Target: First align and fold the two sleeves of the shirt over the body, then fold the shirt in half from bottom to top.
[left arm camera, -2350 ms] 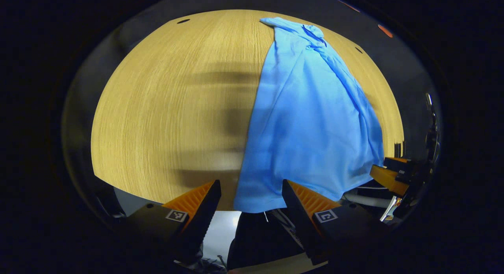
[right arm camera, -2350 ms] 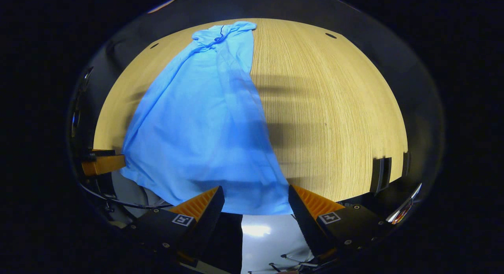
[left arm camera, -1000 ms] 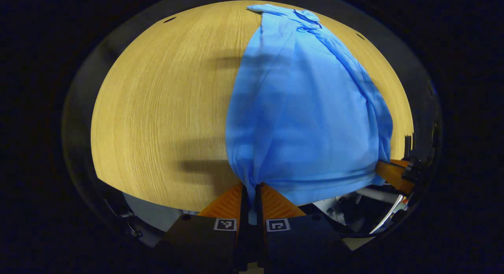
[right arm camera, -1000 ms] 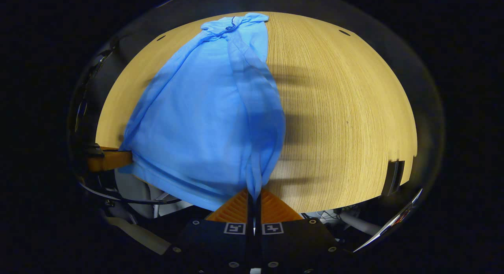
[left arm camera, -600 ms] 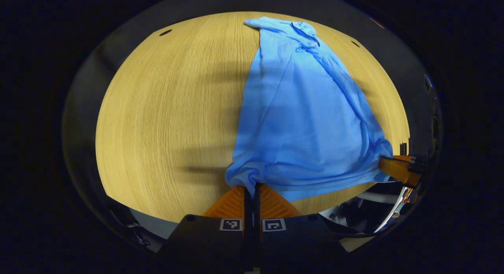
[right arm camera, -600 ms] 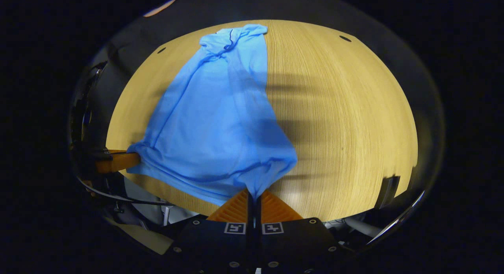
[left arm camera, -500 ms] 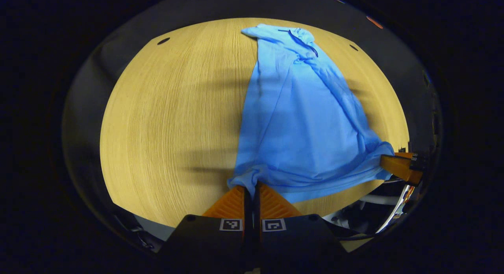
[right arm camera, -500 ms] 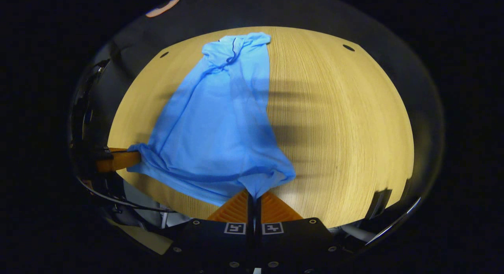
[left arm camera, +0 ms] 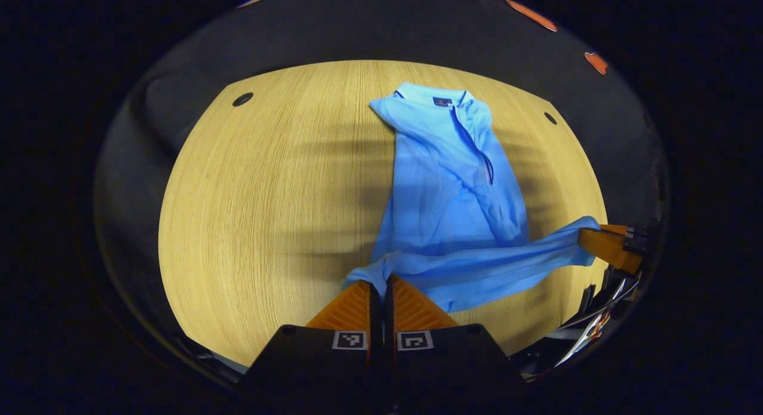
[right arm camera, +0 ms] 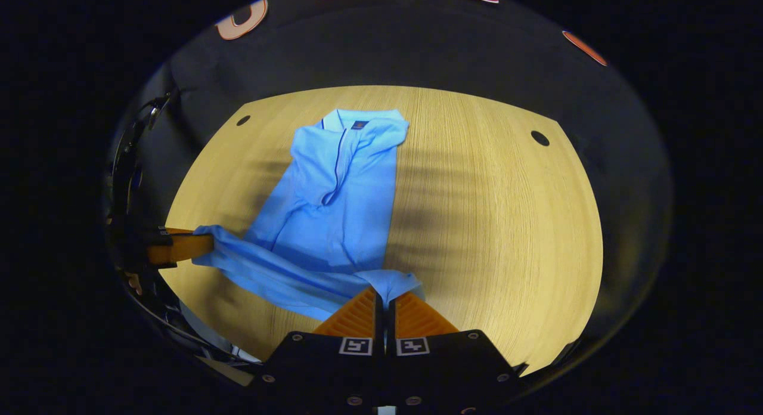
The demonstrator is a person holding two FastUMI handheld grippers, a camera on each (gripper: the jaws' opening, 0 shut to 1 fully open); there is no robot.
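The blue shirt (left arm camera: 450, 188) lies on the wooden table (left arm camera: 268, 194), collar at the far edge, sleeves folded over the body. The left gripper (left arm camera: 379, 284) pinches one hem corner, fingers closed on the cloth; the right gripper (right arm camera: 384, 293) pinches the other. The hem hangs raised between them, above the table's near edge.

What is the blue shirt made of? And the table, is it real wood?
The shirt looks like thin, soft, matte knit cloth, maybe cotton: it sags and wrinkles between the tools holding its hem. The table shows pale wood grain with a smooth, even finish; it could be wood or a printed laminate.
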